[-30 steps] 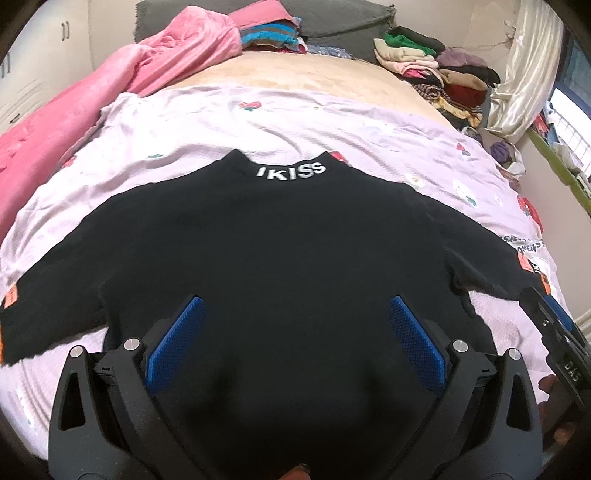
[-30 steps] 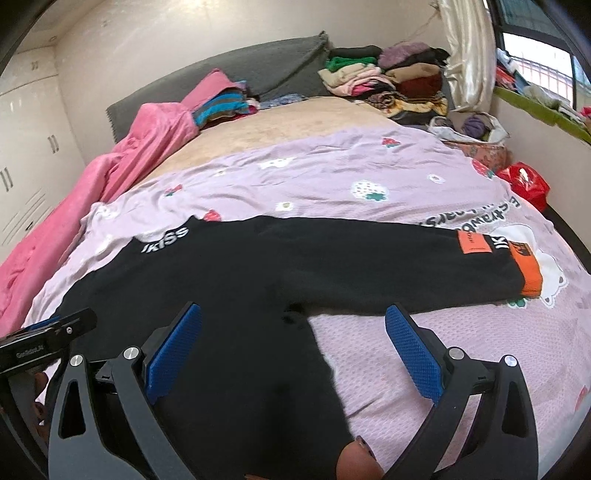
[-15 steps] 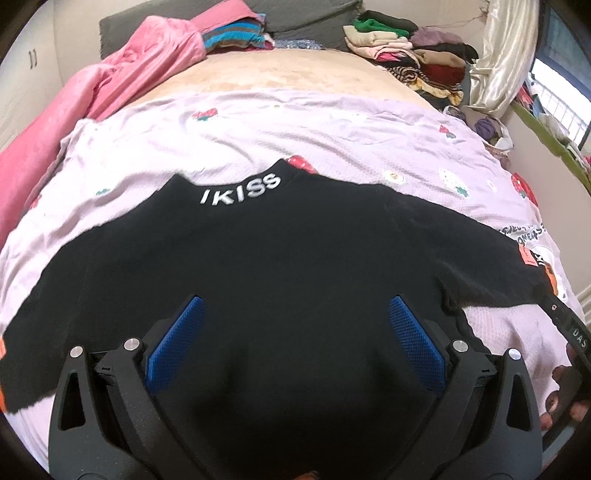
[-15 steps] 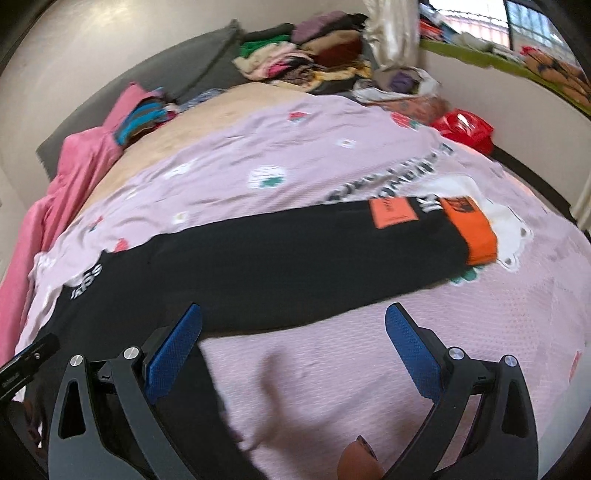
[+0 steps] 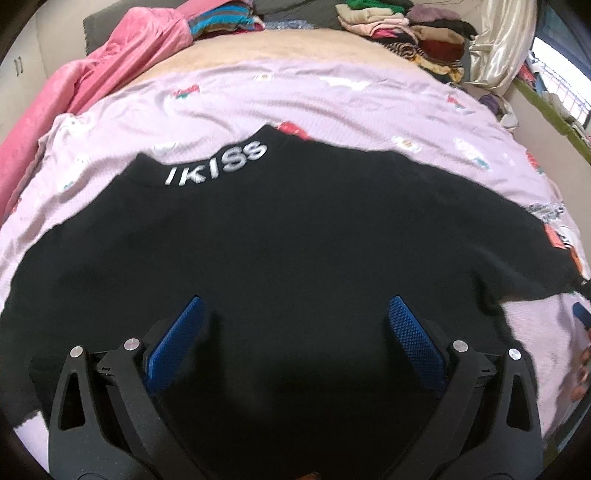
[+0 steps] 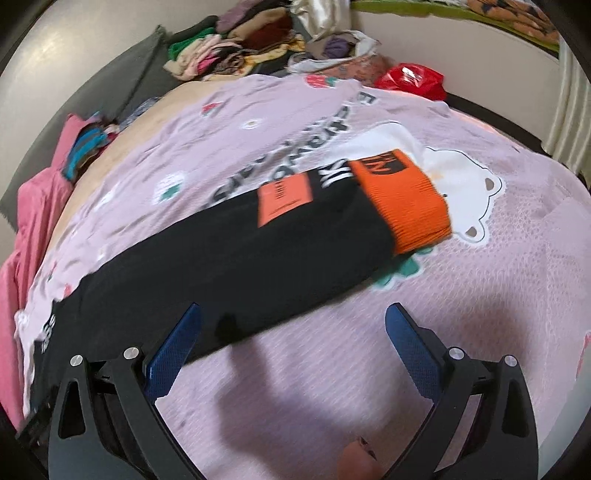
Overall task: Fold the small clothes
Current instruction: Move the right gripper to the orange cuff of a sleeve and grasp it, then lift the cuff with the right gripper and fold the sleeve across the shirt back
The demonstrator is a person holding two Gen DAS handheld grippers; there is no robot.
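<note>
A small black sweater (image 5: 295,258) lies flat on the lilac bed sheet (image 5: 332,96), with white "IKISS" lettering (image 5: 218,168) on its collar and both sleeves spread out. My left gripper (image 5: 293,325) is open and empty, low over the sweater's body. My right gripper (image 6: 291,328) is open and empty, above the sheet just in front of the sweater's right sleeve (image 6: 229,258). That sleeve ends in an orange cuff (image 6: 402,199) with an orange patch (image 6: 284,199) beside it.
A pink blanket (image 5: 88,88) lies along the bed's left side. Piles of folded clothes (image 5: 406,33) sit at the head of the bed. A red plastic bag (image 6: 410,79) lies by the wall past the bed's right edge. A curtain (image 5: 498,48) hangs at the right.
My right gripper has swung right, from over the sweater's body toward the orange-cuffed sleeve. My left gripper has drifted slightly forward and left over the body. Both stayed open.
</note>
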